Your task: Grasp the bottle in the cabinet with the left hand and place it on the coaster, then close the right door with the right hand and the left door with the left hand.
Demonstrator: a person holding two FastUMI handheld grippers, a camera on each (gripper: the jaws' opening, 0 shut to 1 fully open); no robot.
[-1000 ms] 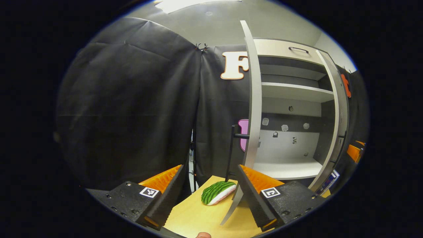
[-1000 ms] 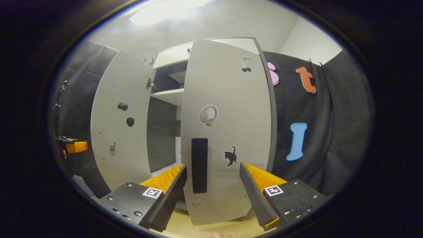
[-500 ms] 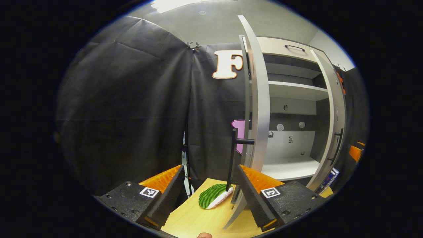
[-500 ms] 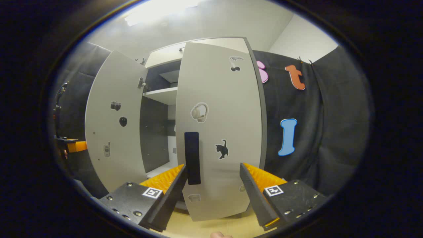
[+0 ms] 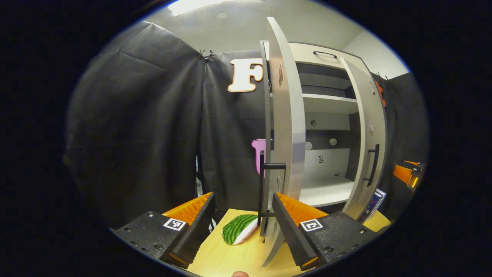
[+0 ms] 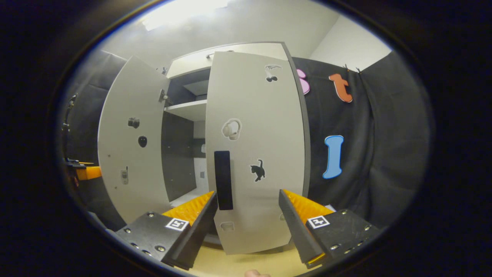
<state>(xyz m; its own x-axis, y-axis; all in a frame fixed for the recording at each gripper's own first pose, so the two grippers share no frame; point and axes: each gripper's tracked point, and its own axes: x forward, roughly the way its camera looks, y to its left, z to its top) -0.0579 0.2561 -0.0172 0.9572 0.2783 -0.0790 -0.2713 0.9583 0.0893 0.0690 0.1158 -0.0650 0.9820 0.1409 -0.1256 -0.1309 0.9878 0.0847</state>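
Both pale grey doors, the left door (image 5: pixel 283 115) and the sticker-dotted right door (image 6: pixel 257 154), are standing ajar before each spread hand-held gripper (image 5: pixel 243 225) (image 6: pixel 248 223).

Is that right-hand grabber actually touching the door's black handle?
Cannot tell. In the right gripper view the open right gripper faces the right door, one finger overlapping the handle; neither contact nor gap shows plainly.
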